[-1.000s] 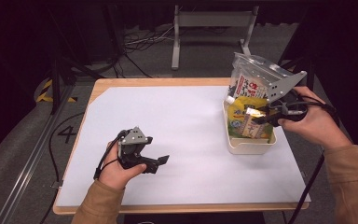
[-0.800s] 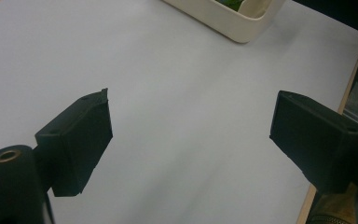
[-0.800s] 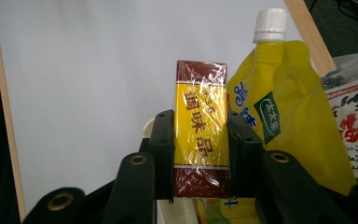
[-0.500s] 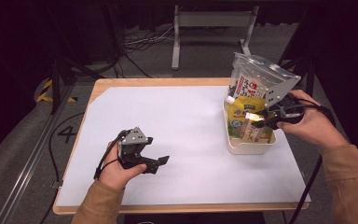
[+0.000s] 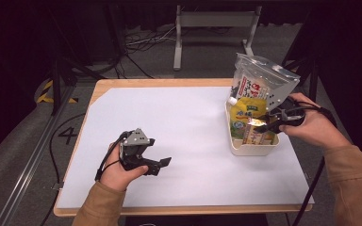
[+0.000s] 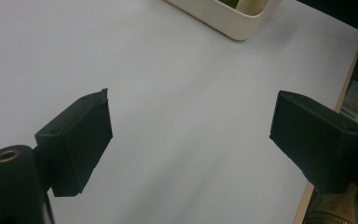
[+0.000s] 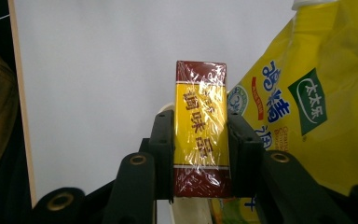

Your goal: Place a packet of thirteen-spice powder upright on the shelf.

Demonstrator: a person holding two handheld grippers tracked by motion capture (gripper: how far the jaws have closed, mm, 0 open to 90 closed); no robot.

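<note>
At the lower left of the high view, the left gripper (image 5: pixel 162 165) is held low over the white table (image 5: pixel 179 127), its jaws wide apart with nothing between them. At the right, the right gripper (image 5: pixel 262 126) is clamped on a yellow and maroon box (image 7: pixel 200 128), held over the cream tub (image 5: pixel 254 148) beside a yellow pouch (image 7: pixel 307 102).

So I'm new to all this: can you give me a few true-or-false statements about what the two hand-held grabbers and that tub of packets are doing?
1. The right gripper has its jaws closed on a red-and-yellow box. True.
2. The left gripper holds a packet. False: its jaws are open over bare white table.
3. The cream tub sits at the table's right side. True.
4. The yellow pouch lies flat beside the left gripper. False: it stands in the tub.
</note>
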